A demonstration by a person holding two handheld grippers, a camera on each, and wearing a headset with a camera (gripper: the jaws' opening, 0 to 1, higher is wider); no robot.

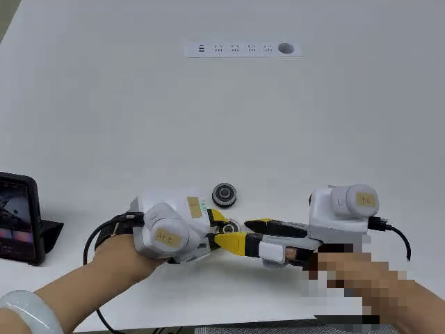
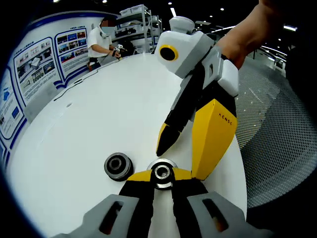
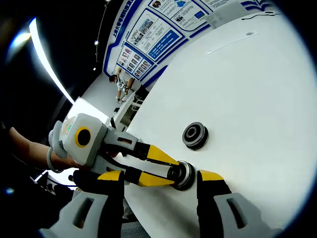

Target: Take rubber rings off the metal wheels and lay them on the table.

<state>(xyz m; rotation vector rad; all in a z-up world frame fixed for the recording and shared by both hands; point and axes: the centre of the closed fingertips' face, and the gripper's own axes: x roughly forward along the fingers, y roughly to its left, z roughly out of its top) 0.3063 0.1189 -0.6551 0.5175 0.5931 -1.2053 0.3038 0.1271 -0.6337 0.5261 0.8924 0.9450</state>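
Observation:
A small metal wheel (image 1: 230,226) with a dark rubber ring (image 2: 162,172) (image 3: 184,174) is pinched between the yellow tips of my left gripper (image 1: 224,227) (image 2: 161,174), which is shut on it just above the white table (image 1: 208,118). My right gripper (image 1: 240,232) (image 3: 161,176) comes in from the right, open, its jaws straddling that wheel without closing. It also crosses the left gripper view (image 2: 181,158). The left gripper (image 3: 171,171) reaches in from the left in the right gripper view. A second ringed wheel (image 1: 224,194) (image 2: 119,166) (image 3: 194,135) lies flat on the table just beyond.
A white power strip (image 1: 240,49) lies at the far side of the table. A dark tablet on a stand (image 1: 17,219) stands at the left edge. Cables (image 1: 393,233) trail from both grippers. The table's near edge runs just below the hands. A person (image 2: 101,42) stands far off.

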